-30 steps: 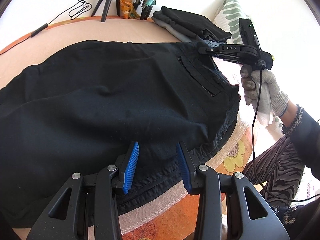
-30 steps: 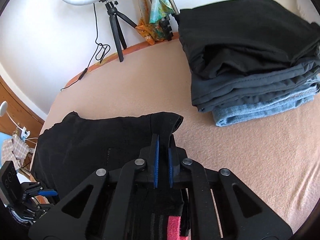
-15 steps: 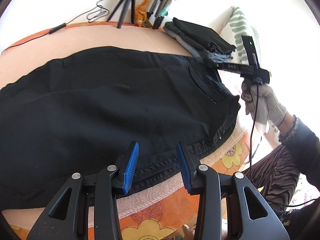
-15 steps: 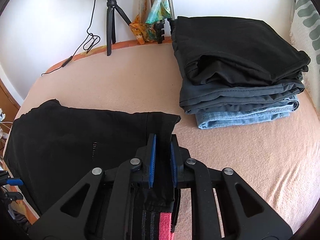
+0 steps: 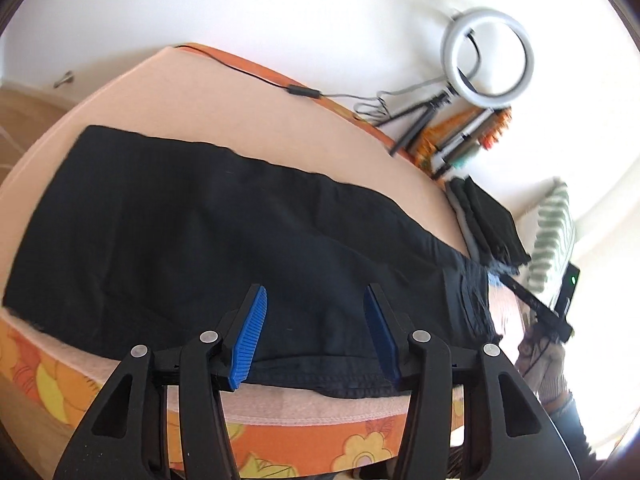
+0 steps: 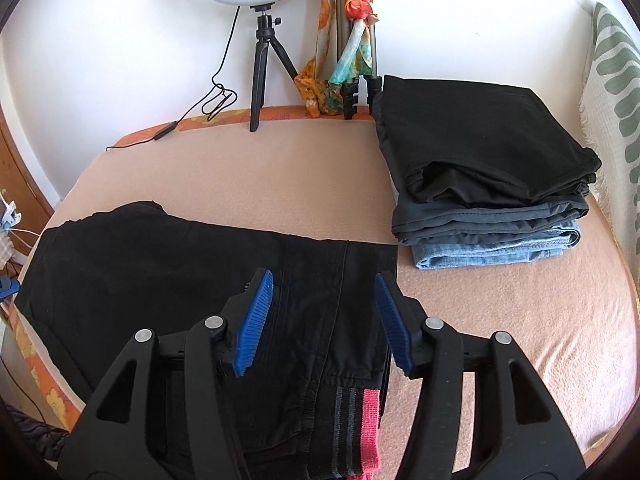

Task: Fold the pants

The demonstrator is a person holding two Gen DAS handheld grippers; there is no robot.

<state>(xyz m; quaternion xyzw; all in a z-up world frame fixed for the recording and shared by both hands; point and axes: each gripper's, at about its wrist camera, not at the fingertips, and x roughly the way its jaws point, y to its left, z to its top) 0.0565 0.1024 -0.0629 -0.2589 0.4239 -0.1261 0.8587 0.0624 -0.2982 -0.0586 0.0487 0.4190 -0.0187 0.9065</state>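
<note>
Along the bed's (image 6: 280, 168) near edge, pants (image 5: 208, 232) are lying flat; I am hovering both claws, left (image 5: 316, 330) and right (image 6: 324, 320), released, judging the next fold needs a fresh grip.

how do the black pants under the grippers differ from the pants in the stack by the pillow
The black pants lie spread out in a long single piece; the stack holds pairs folded into compact rectangles. The black pants lie alone, low on the bed; the stack is piled several layers high. The spread pair is all black; the stack's bottom pair is blue denim. Both rest on the bed.
</note>
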